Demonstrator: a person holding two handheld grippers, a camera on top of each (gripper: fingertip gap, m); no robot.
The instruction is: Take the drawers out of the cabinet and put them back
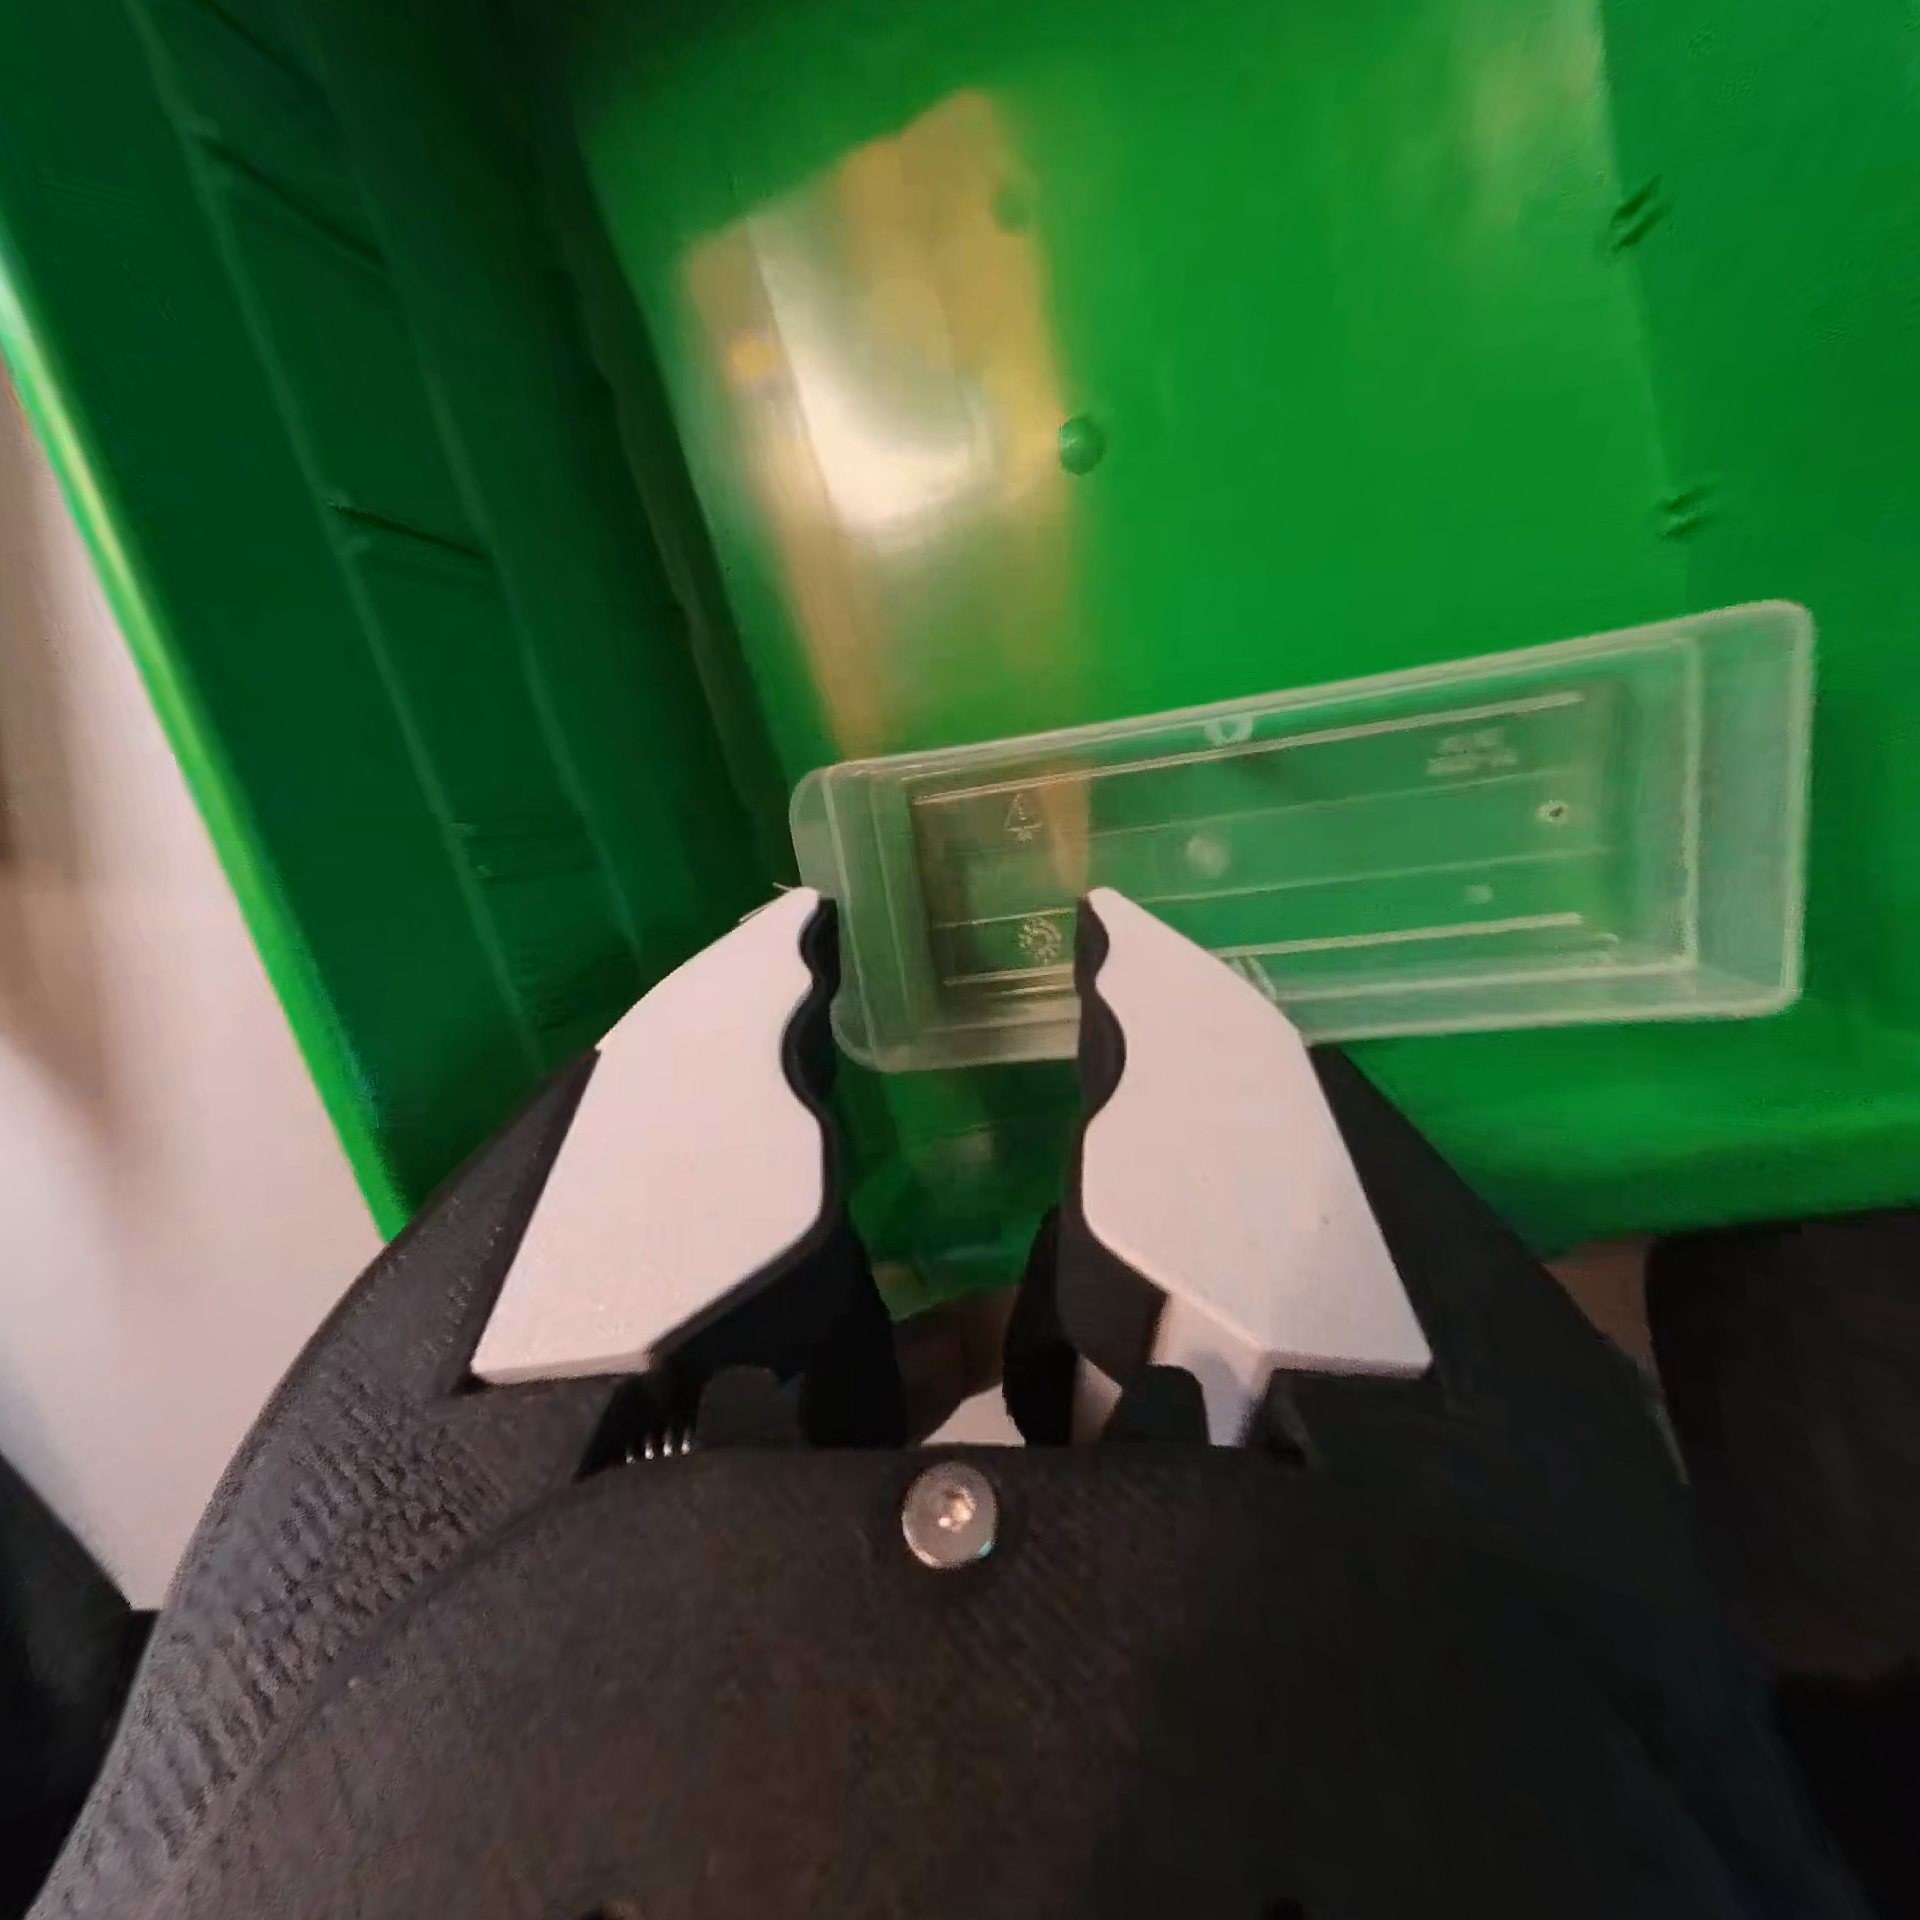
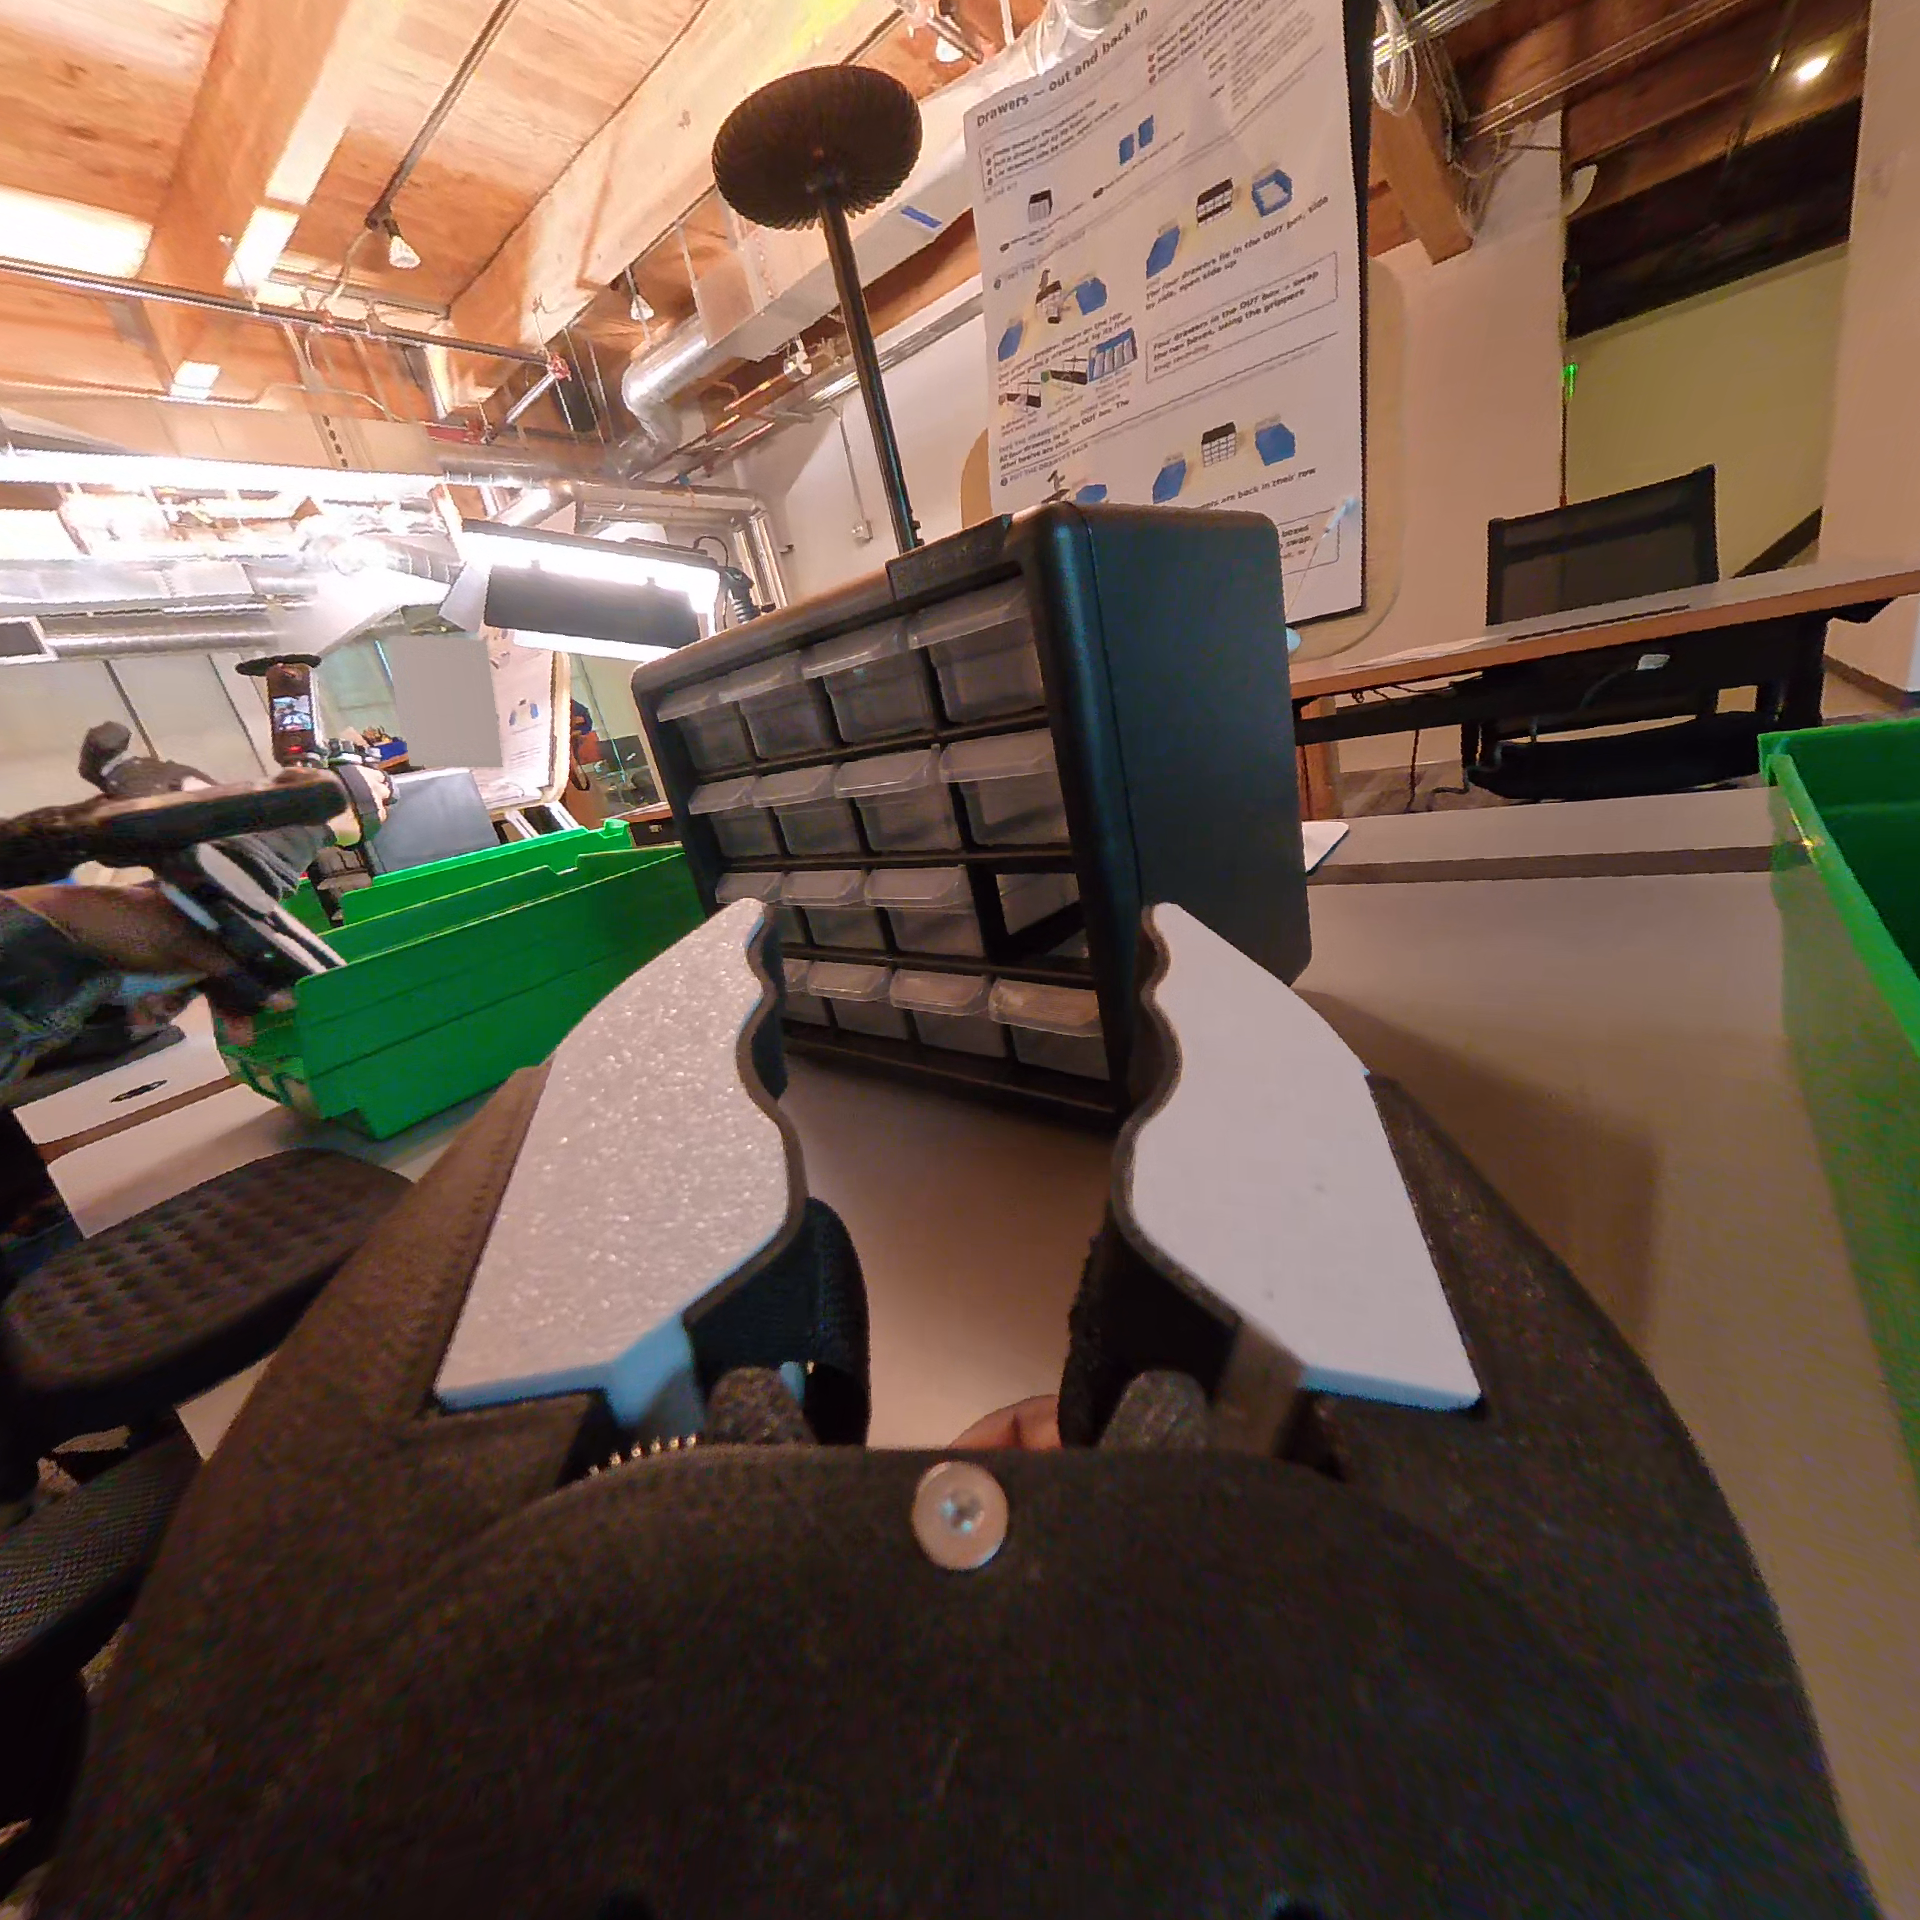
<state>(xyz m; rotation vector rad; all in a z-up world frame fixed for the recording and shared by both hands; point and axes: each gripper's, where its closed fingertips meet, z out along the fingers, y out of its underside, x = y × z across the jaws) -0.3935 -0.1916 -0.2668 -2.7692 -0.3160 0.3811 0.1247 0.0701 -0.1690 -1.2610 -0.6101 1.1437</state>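
Observation:
In the left wrist view a clear plastic drawer (image 1: 1403,862) sits crosswise inside a green bin (image 1: 1351,312). My left gripper (image 1: 954,914) is closed on the drawer's left end and holds it above the bin floor. The drawer looks sharp while the bin is blurred. In the right wrist view the black cabinet (image 2: 1195,748) stands on the table with several clear drawers in it. One slot (image 2: 1039,899) at the right of the third row is empty. My right gripper (image 2: 956,935) is open and empty, low over the table just in front of the cabinet.
The green bin (image 2: 468,966) lies left of the cabinet, with the left gripper (image 2: 260,925) and a hand over it. A second green bin (image 2: 1849,935) is at the right edge. A pole stand, a poster, a desk and a chair are behind.

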